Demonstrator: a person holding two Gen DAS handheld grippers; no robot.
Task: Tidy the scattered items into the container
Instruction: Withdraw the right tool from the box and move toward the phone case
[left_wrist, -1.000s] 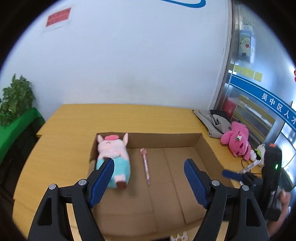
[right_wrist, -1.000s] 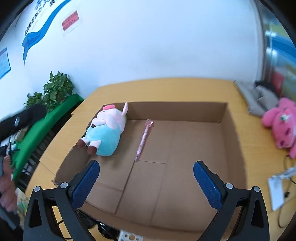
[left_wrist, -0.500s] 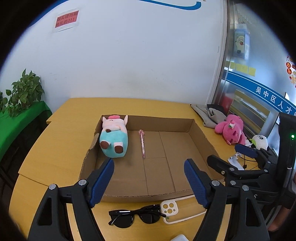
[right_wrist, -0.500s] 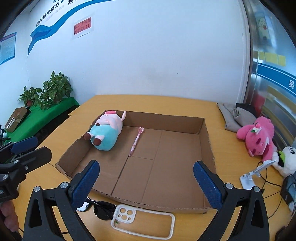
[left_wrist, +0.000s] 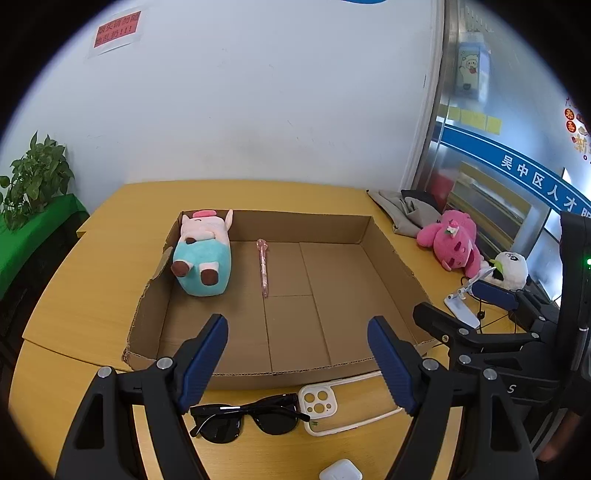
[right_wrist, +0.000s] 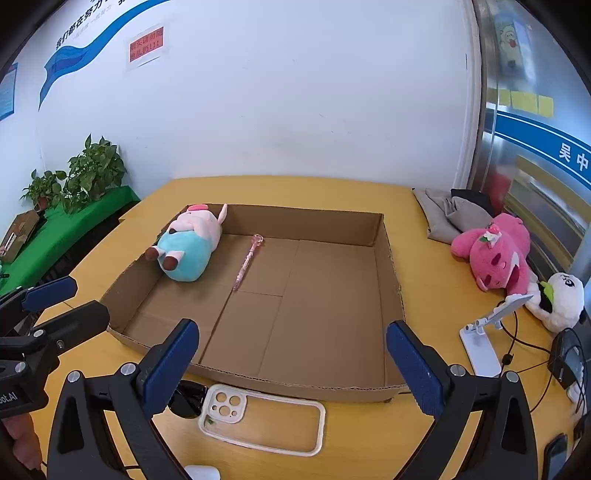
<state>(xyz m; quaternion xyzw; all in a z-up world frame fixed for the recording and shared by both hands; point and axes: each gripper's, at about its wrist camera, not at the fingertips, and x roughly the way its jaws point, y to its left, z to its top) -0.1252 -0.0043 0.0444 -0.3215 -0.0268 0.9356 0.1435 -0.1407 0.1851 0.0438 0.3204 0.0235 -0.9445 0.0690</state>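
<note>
A shallow cardboard box (left_wrist: 364, 229) (right_wrist: 388, 258) sits on the yellow table. Inside lie a pink-and-teal pig plush (left_wrist: 203, 251) (right_wrist: 188, 247) and a pink pen (left_wrist: 263, 266) (right_wrist: 246, 260). In front of the box lie black sunglasses (left_wrist: 247, 415) (right_wrist: 184, 398), a clear phone case (left_wrist: 332, 402) (right_wrist: 258, 421) and a white earbud case (left_wrist: 340, 470) (right_wrist: 201, 473). My left gripper (left_wrist: 297, 362) is open and empty above the sunglasses. My right gripper (right_wrist: 291, 365) is open and empty above the phone case.
At the right of the table are a pink bear plush (right_wrist: 495, 251), a panda plush (right_wrist: 561, 299), a white phone stand (right_wrist: 484, 339), cables and grey cloth (right_wrist: 450, 214). Potted plants (right_wrist: 85, 173) stand on a green surface at left. A white wall is behind.
Both grippers have drawn back from over the box toward the table's near edge. The sunglasses, phone case and earbud case have come into view. Both stay open.
</note>
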